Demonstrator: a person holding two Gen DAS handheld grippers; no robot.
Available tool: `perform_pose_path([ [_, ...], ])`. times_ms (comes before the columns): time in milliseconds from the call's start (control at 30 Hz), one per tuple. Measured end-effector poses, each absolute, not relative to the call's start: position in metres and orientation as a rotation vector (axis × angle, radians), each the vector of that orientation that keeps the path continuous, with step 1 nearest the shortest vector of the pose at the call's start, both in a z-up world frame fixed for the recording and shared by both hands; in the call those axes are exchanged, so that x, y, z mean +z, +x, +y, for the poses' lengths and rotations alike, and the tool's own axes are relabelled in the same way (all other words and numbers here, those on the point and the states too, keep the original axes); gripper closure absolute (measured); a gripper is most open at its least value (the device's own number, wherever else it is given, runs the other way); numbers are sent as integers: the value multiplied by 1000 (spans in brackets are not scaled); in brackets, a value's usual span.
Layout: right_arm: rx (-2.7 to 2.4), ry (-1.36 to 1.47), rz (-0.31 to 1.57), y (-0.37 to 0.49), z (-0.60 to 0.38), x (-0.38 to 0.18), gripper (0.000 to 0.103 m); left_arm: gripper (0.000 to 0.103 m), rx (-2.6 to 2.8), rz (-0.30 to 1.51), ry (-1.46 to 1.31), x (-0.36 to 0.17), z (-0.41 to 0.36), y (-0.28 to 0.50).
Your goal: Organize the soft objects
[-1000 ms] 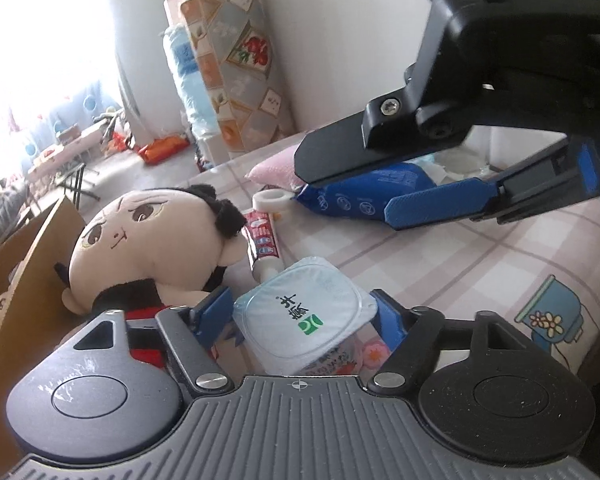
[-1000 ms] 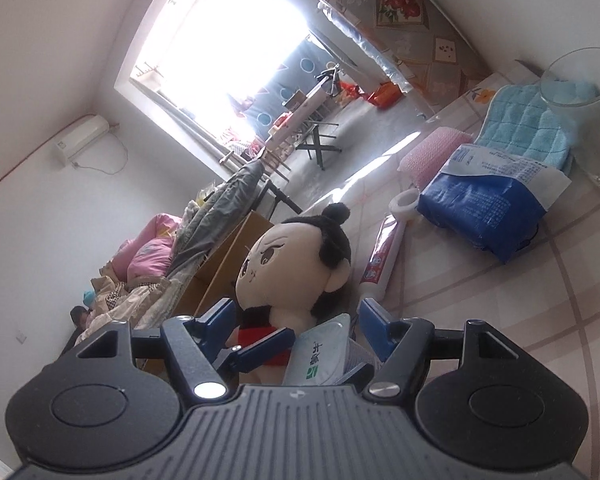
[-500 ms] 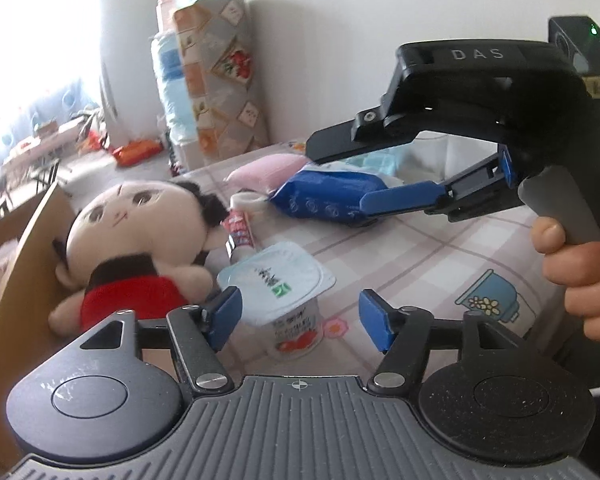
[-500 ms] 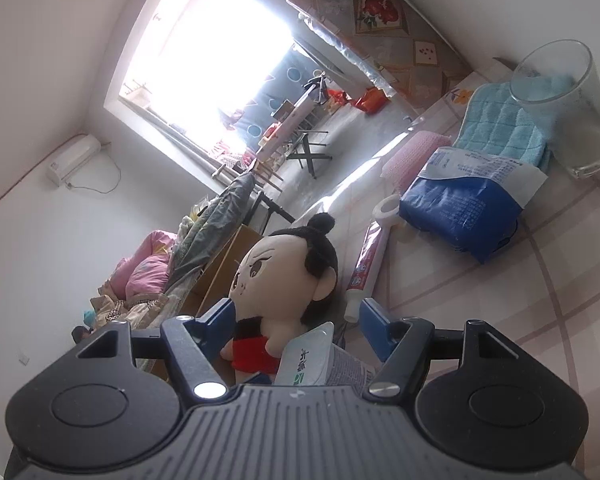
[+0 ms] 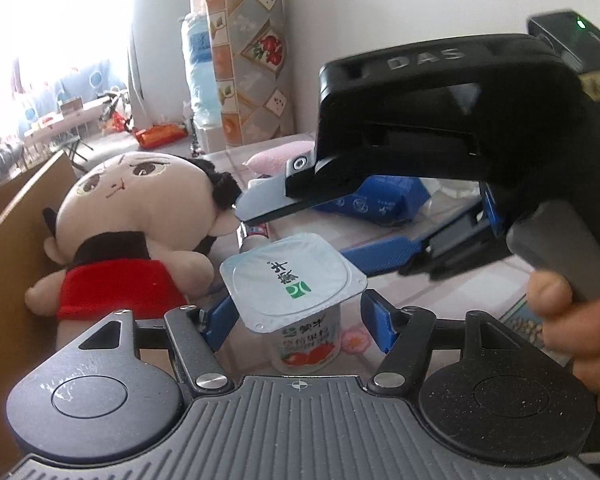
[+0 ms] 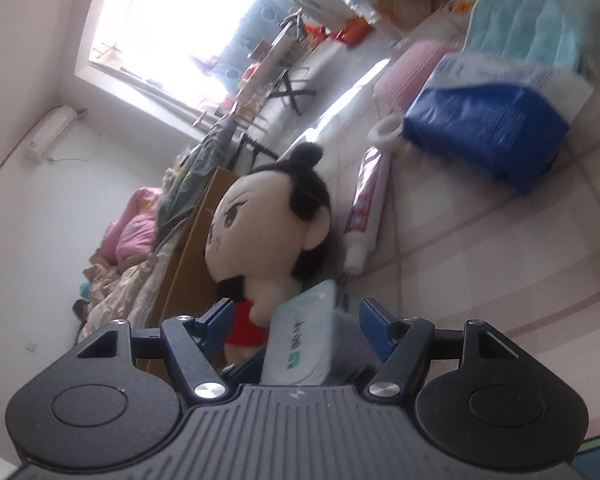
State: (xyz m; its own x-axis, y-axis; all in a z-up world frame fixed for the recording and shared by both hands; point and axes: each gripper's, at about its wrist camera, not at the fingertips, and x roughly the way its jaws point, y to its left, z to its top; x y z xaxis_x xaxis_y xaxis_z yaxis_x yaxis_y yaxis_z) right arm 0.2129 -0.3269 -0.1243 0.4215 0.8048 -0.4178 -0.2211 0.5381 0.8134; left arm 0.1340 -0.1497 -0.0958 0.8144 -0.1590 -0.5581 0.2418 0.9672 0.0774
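Left claw [image 5: 296, 320], spread wide, flanks an upright yogurt cup [image 5: 300, 300] on the counter [image 5: 460, 292], while the right claw [image 5: 312, 236], also spread, hovers beside a plush doll [image 5: 140, 216] lying against a cardboard box [image 5: 12, 240].

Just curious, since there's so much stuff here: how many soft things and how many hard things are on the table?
Soft: 4 (doll, pink pad, light blue towel, blue packet)
Hard: 2 (yogurt cup, toothpaste tube)
Total: 6
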Motion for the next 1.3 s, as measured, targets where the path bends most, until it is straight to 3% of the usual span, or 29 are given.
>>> perform_pose_path([
  [533, 877, 876, 939, 188, -350, -126, 24, 37, -320, 596, 117, -89, -136, 113],
  [767, 779, 814, 805, 180, -358, -109, 25, 38, -261, 559, 133, -97, -139, 129],
  [867, 724, 702, 730, 183, -358, -87, 32, 43, -248, 555, 143, -100, -142, 134],
  [933, 718, 608, 719, 192, -351, -73, 41, 45, -237, 549, 142, -100, -142, 136],
  [1000, 698, 460, 701, 202, -338, -58, 44, 52, -244, 546, 132, -100, -140, 136],
  [1233, 722, -67, 715, 258, -268, -46, 69, 54, -283, 561, 106, -98, -126, 126],
  [1300, 739, -220, 716, 272, -251, -52, 70, 54, -294, 569, 96, -97, -122, 124],
])
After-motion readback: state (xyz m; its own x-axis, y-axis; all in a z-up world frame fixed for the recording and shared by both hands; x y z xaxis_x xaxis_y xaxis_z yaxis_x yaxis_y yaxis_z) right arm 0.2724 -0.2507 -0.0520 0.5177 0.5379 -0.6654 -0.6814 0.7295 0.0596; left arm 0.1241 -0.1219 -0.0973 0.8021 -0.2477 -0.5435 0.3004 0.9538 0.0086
